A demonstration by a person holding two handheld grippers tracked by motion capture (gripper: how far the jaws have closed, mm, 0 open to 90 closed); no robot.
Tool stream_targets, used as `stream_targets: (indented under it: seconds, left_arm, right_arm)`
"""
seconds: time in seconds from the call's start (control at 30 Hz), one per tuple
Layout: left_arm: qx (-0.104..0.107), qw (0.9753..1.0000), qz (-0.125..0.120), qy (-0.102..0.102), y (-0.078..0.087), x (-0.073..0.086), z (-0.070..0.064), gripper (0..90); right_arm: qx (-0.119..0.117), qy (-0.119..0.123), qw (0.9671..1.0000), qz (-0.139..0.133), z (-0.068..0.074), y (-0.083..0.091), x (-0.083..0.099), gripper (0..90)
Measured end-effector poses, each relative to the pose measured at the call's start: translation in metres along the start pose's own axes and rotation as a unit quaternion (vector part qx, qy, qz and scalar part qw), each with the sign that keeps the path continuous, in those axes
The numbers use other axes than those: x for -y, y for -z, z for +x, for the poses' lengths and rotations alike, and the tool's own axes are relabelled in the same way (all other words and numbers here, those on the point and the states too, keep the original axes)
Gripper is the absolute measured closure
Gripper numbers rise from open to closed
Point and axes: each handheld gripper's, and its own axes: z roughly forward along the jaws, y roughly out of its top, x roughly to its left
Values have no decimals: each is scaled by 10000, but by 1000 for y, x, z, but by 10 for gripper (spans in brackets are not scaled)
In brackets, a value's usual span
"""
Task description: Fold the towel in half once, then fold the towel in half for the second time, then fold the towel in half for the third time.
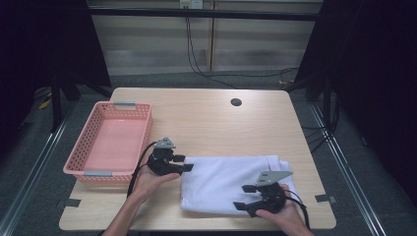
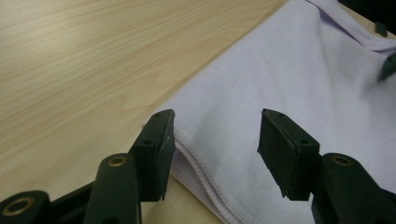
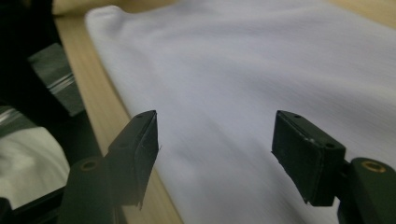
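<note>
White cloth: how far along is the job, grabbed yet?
Looks done: the white cloth lies folded flat on the table, near edge. In hand: nothing gripped. The left gripper is open at the cloth's left corner, jaws either side of its hem; the right gripper is open over the near right part. Left: closing on the cloth, then probably another fold or a move to the pink basket, which holds nothing.

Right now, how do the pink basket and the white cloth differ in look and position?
The pink basket is a stiff, perforated tub standing at the table's left edge; the white cloth is soft and lies flat and folded near the front edge. The basket is apart from both grippers; the left gripper and right gripper, both open, are at the cloth. Both rest on the table.
</note>
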Motion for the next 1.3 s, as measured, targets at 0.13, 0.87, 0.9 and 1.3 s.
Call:
stream_targets:
  seconds: [0.13, 0.87, 0.9, 1.3]
  left_arm:
    - [-88, 9999, 72, 69, -3, -2, 9, 455]
    - [-160, 9994, 4, 323, -7, -3, 23, 424]
    - [-182, 9994, 59, 272, -7, -3, 24, 423]
    - [-331, 9993, 91, 118, -16, -9, 26, 354]
  right_arm:
    - [-369, 250, 9988, 207, 18, -36, -22, 311]
    - [-573, 1103, 9909, 524, 57, -124, -61, 273]
    - [-510, 1212, 9900, 502, 58, -124, -60, 306]
    - [-129, 1810, 9825, 429, 63, -124, -54, 399]
